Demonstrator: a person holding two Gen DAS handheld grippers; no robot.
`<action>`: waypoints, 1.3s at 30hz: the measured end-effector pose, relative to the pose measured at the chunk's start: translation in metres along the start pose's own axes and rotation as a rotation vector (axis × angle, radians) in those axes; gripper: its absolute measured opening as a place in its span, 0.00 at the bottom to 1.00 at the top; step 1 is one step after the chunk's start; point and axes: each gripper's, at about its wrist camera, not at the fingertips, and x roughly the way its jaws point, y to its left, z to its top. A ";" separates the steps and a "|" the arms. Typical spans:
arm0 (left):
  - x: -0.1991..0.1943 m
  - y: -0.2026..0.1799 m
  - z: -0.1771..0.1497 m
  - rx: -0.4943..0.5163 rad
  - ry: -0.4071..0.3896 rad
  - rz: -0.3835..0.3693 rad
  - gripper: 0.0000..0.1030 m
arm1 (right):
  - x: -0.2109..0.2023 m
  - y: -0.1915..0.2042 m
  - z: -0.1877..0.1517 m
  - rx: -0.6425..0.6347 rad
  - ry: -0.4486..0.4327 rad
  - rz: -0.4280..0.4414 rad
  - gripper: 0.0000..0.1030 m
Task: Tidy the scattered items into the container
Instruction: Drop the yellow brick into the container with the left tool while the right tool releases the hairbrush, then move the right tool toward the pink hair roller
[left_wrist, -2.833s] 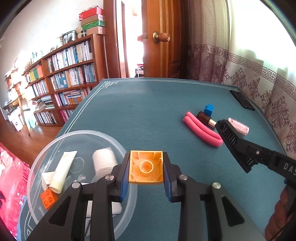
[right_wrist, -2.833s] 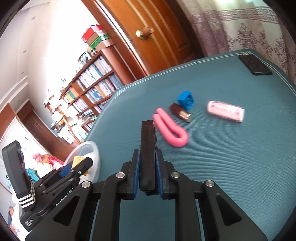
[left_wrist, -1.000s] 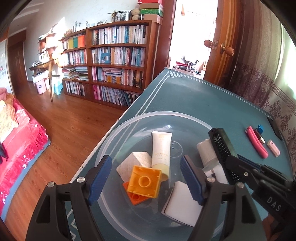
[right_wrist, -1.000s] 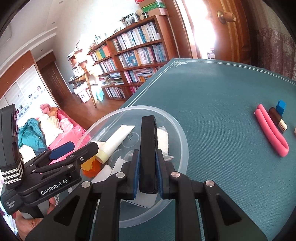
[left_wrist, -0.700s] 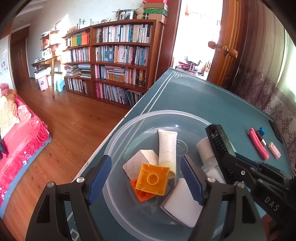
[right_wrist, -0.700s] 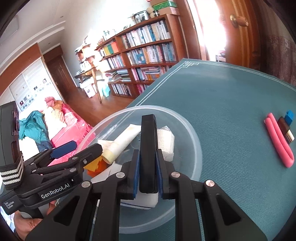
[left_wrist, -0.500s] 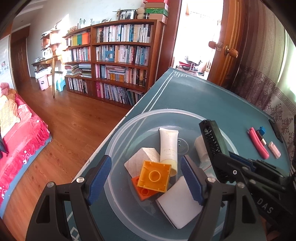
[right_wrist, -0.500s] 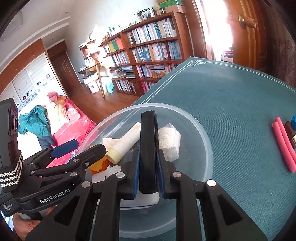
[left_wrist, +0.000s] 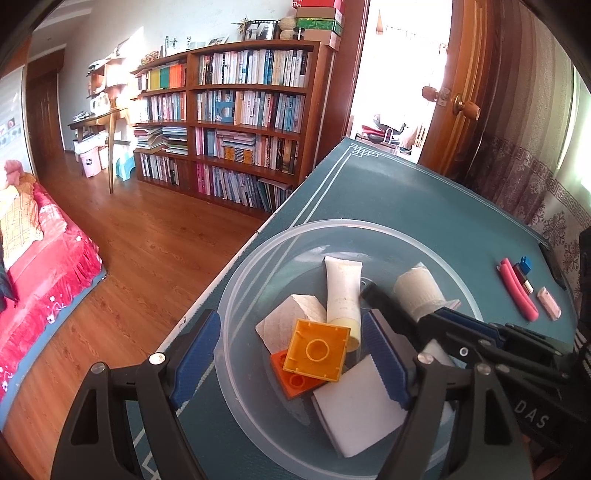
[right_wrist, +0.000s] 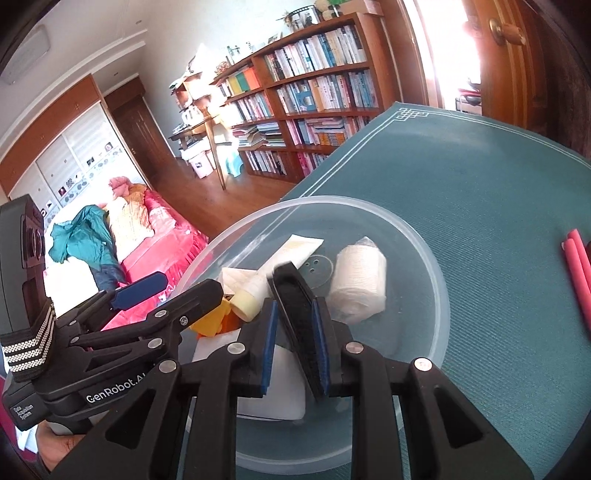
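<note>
The clear round container (left_wrist: 258, 266) sits at the table's (left_wrist: 406, 192) 7 o'clock corner, holding the yellow brick (left_wrist: 317, 349), tube and roll. Over it the left gripper (left_wrist: 291, 354) hangs spread wide and empty, seemingly having released. The right gripper (right_wrist: 293, 341), jaws parted, lets the black comb (right_wrist: 295, 306) tilt loose inside; pink stragglers (left_wrist: 517, 291) wait at 3 o'clock.

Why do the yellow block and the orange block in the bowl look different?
The yellow block is lighter and lies on top, tilted, with nearly its whole square face showing. The orange block is darker and lies underneath, so only a corner and an edge peek out. The yellow block looks bigger, but the orange one is mostly hidden. Both are toy bricks with round marks, inside the clear bowl.
</note>
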 end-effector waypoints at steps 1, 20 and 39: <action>0.000 0.001 0.000 -0.002 -0.002 0.001 0.80 | 0.000 0.002 0.000 -0.007 0.000 -0.003 0.21; -0.004 -0.018 0.000 0.047 -0.020 -0.027 0.86 | -0.044 -0.030 -0.014 0.123 -0.098 -0.051 0.47; -0.007 -0.060 0.004 0.122 -0.017 -0.048 0.86 | -0.085 -0.098 -0.034 0.237 -0.141 -0.175 0.47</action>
